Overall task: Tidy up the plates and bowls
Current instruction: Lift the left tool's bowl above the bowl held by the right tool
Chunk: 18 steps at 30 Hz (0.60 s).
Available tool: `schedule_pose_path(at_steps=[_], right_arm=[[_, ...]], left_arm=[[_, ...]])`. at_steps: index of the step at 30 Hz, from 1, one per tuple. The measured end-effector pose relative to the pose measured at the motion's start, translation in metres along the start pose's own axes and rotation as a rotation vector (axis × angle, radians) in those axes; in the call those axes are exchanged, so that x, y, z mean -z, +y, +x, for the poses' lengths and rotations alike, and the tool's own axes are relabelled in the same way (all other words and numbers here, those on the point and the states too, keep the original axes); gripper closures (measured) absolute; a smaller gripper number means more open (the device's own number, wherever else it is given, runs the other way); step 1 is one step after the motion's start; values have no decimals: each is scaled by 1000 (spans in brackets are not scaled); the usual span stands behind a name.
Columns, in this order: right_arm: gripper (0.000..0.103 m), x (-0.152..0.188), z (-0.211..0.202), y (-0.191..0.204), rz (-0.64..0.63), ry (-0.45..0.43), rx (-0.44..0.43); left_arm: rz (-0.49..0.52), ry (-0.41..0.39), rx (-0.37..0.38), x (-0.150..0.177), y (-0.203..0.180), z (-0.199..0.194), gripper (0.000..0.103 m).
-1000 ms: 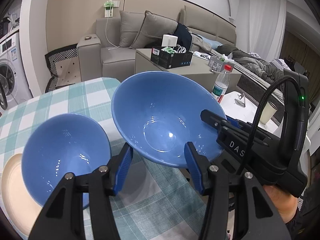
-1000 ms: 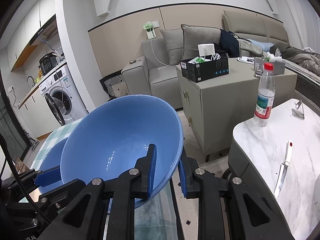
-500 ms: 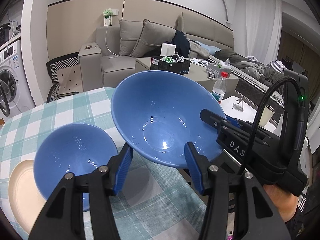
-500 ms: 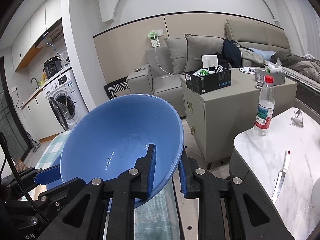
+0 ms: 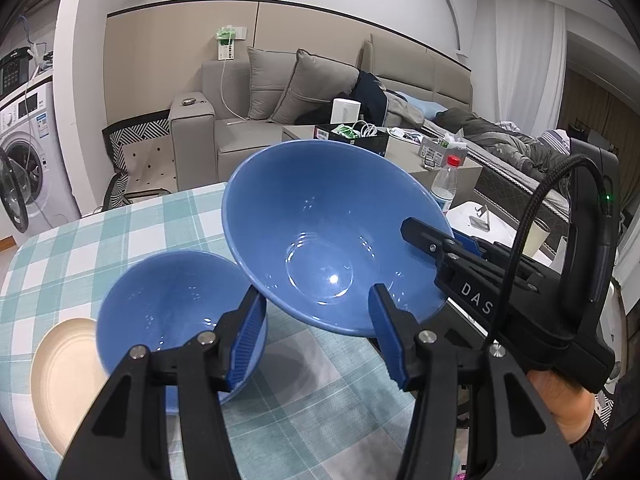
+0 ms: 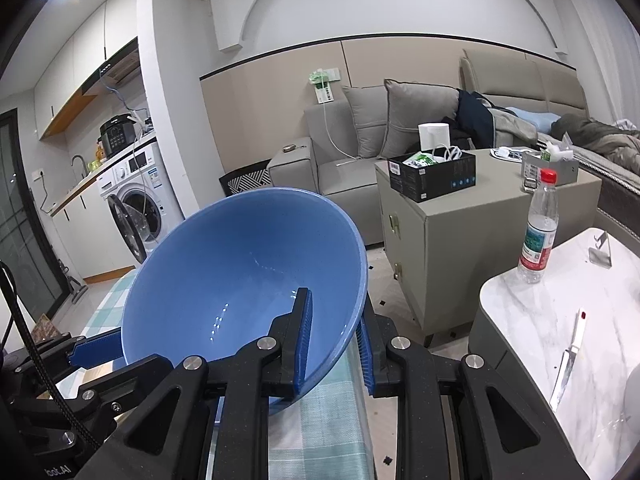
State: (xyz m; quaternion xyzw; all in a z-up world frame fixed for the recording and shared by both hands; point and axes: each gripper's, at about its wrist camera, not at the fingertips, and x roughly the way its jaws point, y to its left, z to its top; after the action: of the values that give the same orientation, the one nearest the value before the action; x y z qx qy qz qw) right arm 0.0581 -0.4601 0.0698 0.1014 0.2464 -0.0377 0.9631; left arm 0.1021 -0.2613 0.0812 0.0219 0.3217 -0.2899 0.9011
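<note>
large blue bowl (image 6: 240, 280) higher than before, right fingers (image 6: 334, 344) clamped on rim; left fingers (image 5: 316, 332) wide apart, empty

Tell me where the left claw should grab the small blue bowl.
Probably pinch the near rim of the small blue bowl, one finger inside, one outside, coming down from the near side. It sits upright, thin-walled, and the large bowl in the right claw crowds its far right.
</note>
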Motion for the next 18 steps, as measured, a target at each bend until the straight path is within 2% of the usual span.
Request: schedule_pose_path(at_steps=[18], right_arm=[[82, 2, -8, 42, -64, -11, -47]], left_arm=[[-31, -25, -44, 5, 30, -21, 50]])
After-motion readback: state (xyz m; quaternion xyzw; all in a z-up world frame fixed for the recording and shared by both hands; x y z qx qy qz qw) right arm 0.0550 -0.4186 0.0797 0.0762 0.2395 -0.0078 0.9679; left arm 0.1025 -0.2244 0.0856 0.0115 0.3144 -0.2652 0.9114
